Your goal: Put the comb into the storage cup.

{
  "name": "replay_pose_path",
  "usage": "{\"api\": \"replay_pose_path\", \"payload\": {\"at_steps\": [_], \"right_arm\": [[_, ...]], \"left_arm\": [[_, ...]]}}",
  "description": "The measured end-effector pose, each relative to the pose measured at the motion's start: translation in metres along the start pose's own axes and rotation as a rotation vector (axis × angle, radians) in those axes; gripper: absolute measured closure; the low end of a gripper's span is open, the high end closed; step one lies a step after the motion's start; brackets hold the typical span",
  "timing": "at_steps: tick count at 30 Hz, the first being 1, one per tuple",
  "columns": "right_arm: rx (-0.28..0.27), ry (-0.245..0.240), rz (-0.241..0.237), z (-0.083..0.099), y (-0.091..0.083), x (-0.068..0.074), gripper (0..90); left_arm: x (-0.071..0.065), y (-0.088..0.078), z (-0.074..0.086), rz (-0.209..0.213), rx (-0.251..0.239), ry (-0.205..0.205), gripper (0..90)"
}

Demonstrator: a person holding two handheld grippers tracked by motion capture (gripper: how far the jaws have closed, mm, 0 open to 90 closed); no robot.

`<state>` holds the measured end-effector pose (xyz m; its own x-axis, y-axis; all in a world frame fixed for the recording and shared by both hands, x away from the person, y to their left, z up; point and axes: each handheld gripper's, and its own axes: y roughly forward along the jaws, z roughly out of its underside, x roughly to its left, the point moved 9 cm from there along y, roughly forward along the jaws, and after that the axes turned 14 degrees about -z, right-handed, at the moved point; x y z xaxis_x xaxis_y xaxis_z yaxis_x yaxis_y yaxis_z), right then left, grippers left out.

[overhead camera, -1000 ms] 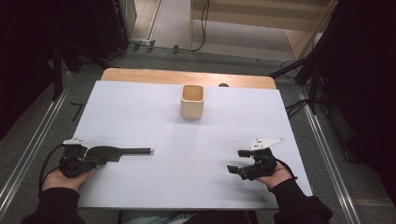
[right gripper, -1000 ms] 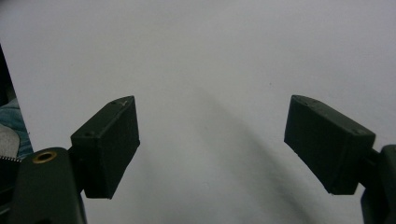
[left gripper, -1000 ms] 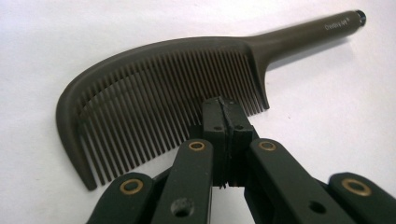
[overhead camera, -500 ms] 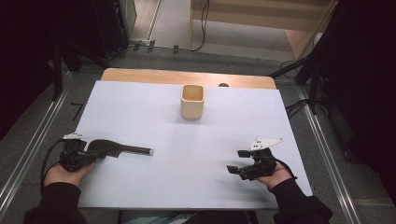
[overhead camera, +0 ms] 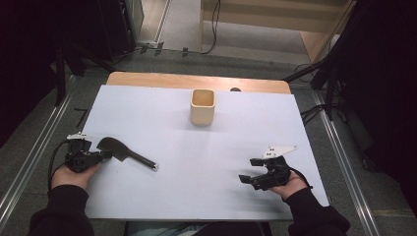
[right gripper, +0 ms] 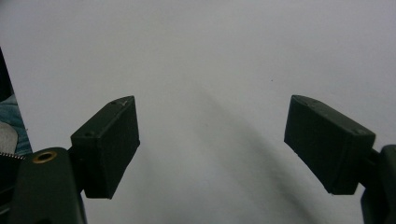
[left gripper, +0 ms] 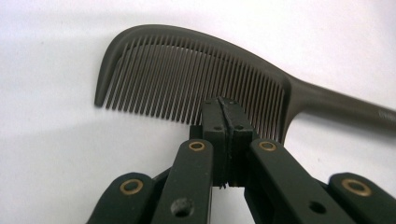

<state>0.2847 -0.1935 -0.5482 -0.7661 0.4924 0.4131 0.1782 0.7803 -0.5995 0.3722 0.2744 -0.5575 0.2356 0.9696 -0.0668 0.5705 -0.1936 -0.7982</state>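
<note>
Right gripper [overhead camera: 252, 178], lower right of the high view: jaws wide apart, nothing between them, resting low over the white counter [overhead camera: 221, 196]. Its own view shows the two black pads [right gripper: 106, 144] spread over bare white surface.

Left gripper [overhead camera: 104, 156], lower left: jaws clamped together on the teeth of a dark comb [overhead camera: 115, 148]. In the left gripper view the pads meet on the comb [left gripper: 187, 70] near the handle end of the tooth row. Handle runs right and down-frame, lying on the counter.

Upper centre: beige square cup [overhead camera: 202, 106], upright, well apart from both grippers.
</note>
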Motion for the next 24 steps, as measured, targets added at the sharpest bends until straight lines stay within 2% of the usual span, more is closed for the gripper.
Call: {"api": "replay_pose_path", "payload": {"at_steps": [1, 8, 15, 24], "right_arm": [[0.000, -0.002, 0.000, 0.000, 0.000, 0.000, 16.3], [0.002, -0.003, -0.001, 0.000, 0.000, 0.000, 16.3], [0.002, -0.003, -0.001, 0.000, 0.000, 0.000, 16.3], [0.002, -0.001, 0.002, 0.001, 0.001, -0.001, 16.3]], "left_arm": [[0.000, 0.001, -0.001, -0.004, -0.003, 0.007, 89.9], [0.000, 0.008, -0.010, 0.000, -0.007, -0.013, 89.9], [-0.002, 0.014, -0.018, -0.013, -0.015, -0.008, 89.8], [-0.003, 0.021, -0.025, 0.004, -0.031, -0.027, 89.8]]}}
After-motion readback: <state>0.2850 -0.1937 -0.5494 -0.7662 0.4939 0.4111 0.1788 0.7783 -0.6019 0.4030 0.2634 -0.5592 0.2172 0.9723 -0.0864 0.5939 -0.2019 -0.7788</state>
